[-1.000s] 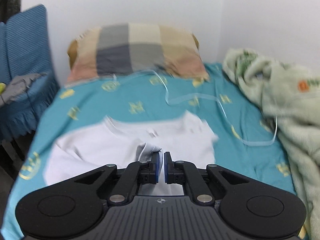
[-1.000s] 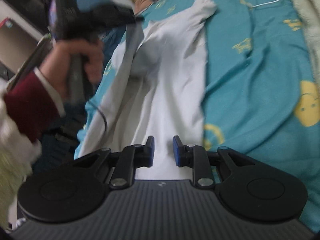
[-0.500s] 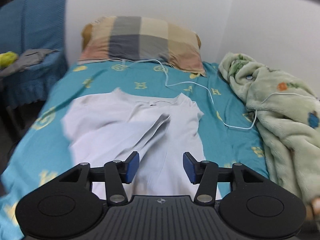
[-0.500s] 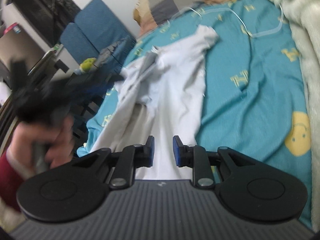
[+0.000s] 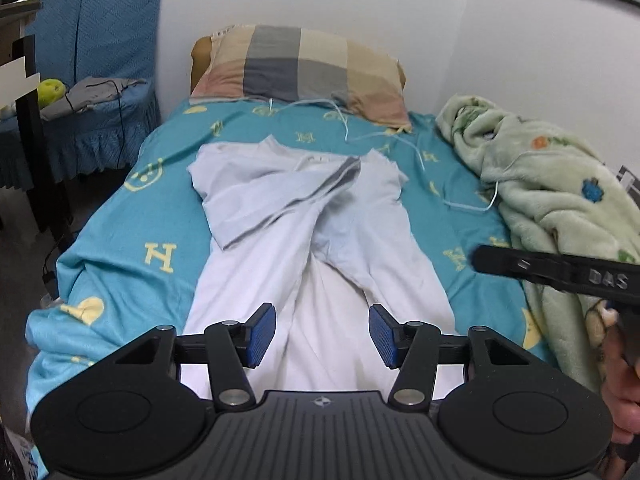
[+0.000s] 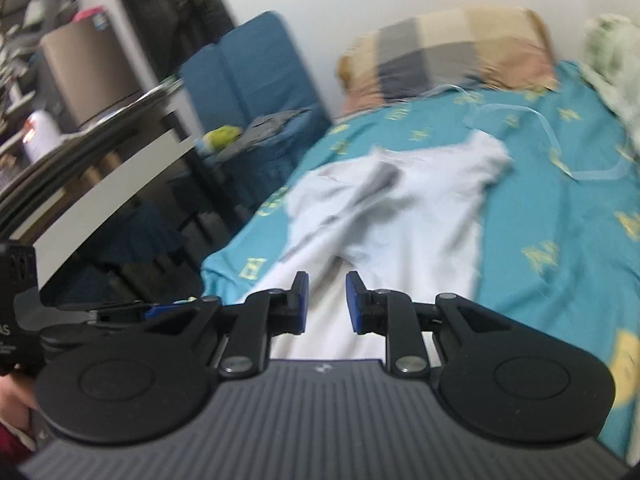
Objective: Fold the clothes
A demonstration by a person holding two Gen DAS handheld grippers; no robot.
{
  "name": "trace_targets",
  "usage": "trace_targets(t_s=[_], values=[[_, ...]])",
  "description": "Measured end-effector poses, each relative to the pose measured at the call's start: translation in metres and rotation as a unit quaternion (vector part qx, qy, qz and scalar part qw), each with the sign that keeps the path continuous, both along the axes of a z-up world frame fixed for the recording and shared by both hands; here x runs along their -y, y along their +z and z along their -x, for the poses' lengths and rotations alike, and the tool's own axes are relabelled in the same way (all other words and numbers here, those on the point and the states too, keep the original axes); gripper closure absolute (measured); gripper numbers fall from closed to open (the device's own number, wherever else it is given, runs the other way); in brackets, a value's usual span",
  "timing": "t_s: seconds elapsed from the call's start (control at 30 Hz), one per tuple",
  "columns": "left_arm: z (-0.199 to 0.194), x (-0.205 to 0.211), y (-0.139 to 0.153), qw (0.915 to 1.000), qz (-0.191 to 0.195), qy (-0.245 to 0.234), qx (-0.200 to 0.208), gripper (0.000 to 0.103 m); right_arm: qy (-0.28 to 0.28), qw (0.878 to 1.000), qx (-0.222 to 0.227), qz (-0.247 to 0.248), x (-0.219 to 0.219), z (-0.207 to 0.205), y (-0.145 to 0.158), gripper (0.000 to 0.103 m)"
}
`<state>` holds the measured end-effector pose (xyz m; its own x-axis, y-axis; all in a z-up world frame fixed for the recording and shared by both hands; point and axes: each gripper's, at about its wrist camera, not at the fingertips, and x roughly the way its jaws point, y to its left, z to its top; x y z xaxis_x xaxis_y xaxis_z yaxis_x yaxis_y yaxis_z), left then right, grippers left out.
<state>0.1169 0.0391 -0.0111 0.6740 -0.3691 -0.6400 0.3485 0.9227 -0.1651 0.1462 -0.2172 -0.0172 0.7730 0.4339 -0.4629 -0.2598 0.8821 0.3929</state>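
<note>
The left claw (image 5: 322,334) hangs over the near end of the white shirt (image 5: 320,248) with its blue pads (image 5: 262,332) spread wide apart and nothing caught between them. The right claw (image 6: 326,300) also hovers above the near part of the shirt (image 6: 384,216), its pads standing a narrow gap apart (narrower than the left pair), with no cloth pinched in that gap.

The shirt lies lengthwise down the middle of the bed on the teal sheet (image 5: 132,240), collar end toward the checked pillow (image 5: 300,66). One sleeve is laid across the chest at a slant, its grey cuff reaching toward the opposite shoulder. The other sleeve lies flat along the shirt's side.

A thin white cable (image 5: 460,200) trails over the sheet from the pillow toward the crumpled green blanket (image 5: 552,192) along the wall side. A blue chair (image 5: 100,60) stands beside the bed's head, with a grey cloth draped on it. In the left view, the right claw's black body crosses the blanket's edge.
</note>
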Motion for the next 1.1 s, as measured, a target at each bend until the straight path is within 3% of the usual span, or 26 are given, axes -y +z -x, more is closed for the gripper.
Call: trace_targets(t_s=[0.1, 0.2, 0.33, 0.57, 0.67, 0.73, 0.8, 0.83, 0.9, 1.0, 1.1], values=[[0.0, -0.017, -0.002, 0.9996, 0.026, -0.002, 0.007, 0.048, 0.022, 1.0, 0.009, 0.019, -0.029, -0.037, 0.006, 0.076], [0.002, -0.029, -0.004, 0.9994, 0.001, 0.001, 0.034, 0.049, 0.044, 0.997, 0.023, 0.063, -0.067, -0.077, 0.006, 0.074], [-0.006, -0.053, -0.009, 0.9991, 0.024, 0.013, 0.031, 0.048, 0.075, 0.992, 0.006, 0.104, -0.111, -0.128, -0.009, 0.05], [-0.02, -0.084, -0.02, 0.9975, 0.069, 0.018, 0.002, 0.051, 0.129, 0.968, -0.05, 0.211, -0.166, -0.182, -0.056, 0.049], [-0.021, -0.087, -0.022, 0.9967, 0.078, 0.023, -0.004, 0.053, 0.128, 0.963, -0.065, 0.229, -0.168, -0.19, -0.071, 0.053], [-0.02, -0.087, -0.021, 0.9962, 0.084, 0.024, -0.005, 0.053, 0.134, 0.953, -0.062, 0.263, -0.173, -0.189, -0.078, 0.06], [-0.017, -0.084, -0.017, 0.9956, 0.091, 0.02, 0.002, 0.053, 0.147, 0.94, -0.049, 0.304, -0.18, -0.185, -0.081, 0.073], [-0.016, -0.083, -0.015, 0.9953, 0.096, 0.017, 0.004, 0.053, 0.153, 0.936, -0.046, 0.314, -0.182, -0.184, -0.079, 0.089], [-0.014, -0.08, -0.014, 0.9948, 0.101, 0.013, 0.002, 0.052, 0.15, 0.934, -0.043, 0.322, -0.184, -0.186, -0.071, 0.096], [-0.012, -0.077, -0.015, 0.9947, 0.102, 0.013, -0.002, 0.052, 0.133, 0.945, -0.025, 0.298, -0.176, -0.196, -0.045, 0.096], [-0.01, -0.076, -0.017, 0.994, 0.108, 0.013, -0.004, 0.052, 0.091, 0.964, -0.006, 0.25, -0.156, -0.215, -0.012, 0.096]])
